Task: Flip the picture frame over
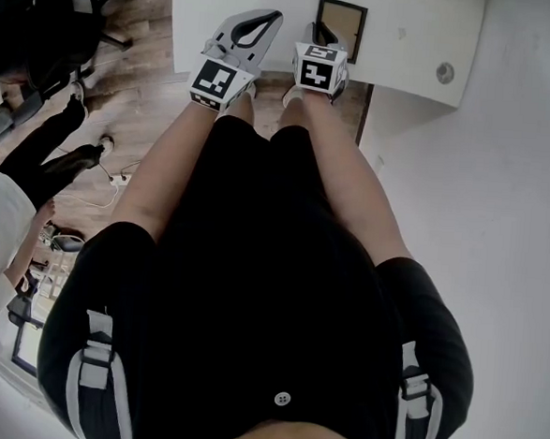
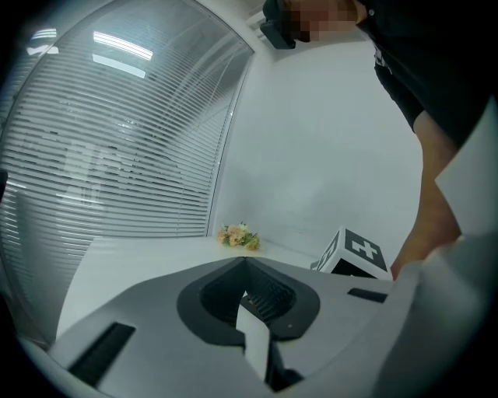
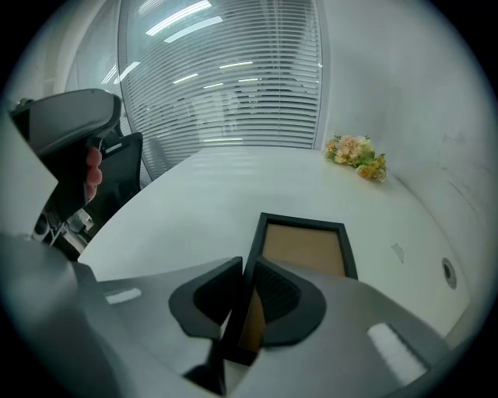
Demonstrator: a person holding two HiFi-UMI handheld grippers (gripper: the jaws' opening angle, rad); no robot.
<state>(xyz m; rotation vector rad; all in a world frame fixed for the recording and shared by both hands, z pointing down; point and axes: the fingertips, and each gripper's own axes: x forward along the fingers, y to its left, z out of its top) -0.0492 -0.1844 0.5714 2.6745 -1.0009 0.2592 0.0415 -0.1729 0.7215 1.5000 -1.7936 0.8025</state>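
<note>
Two grippers worked at the near edge of a white table [image 1: 410, 36], both close to the picture frame [image 1: 341, 26]. The picture frame lay flat on the table, a black border around a brown panel; whether that panel was the backing or the front could not be told. The right gripper [image 1: 316, 34] sat at the frame's near left corner, and its marker cube [image 1: 319, 67] hid that corner in the head view. In the right gripper view the right gripper [image 3: 245, 268] had its jaws nearly together, clamped on the frame's left rail, one jaw outside the border and the other over the brown panel. The frame's near end was lost beneath the jaws there.

The left gripper [image 1: 261, 16] hovered just left of the frame, apart from it. In the left gripper view the picture frame did not show at all. The left gripper [image 2: 246, 264] had its tips closed against each other and gripped nothing. A pale sliver showed in the slot below the tips, and what it was could not be made out.

Beyond the frame, at the table's far corner, lay a small bunch of flowers [image 3: 356, 155], too small for detail. To the frame's right a round grommet [image 3: 448, 270] sat in the tabletop. The person's bare forearms and dark clothing filled most of the head view.
</note>
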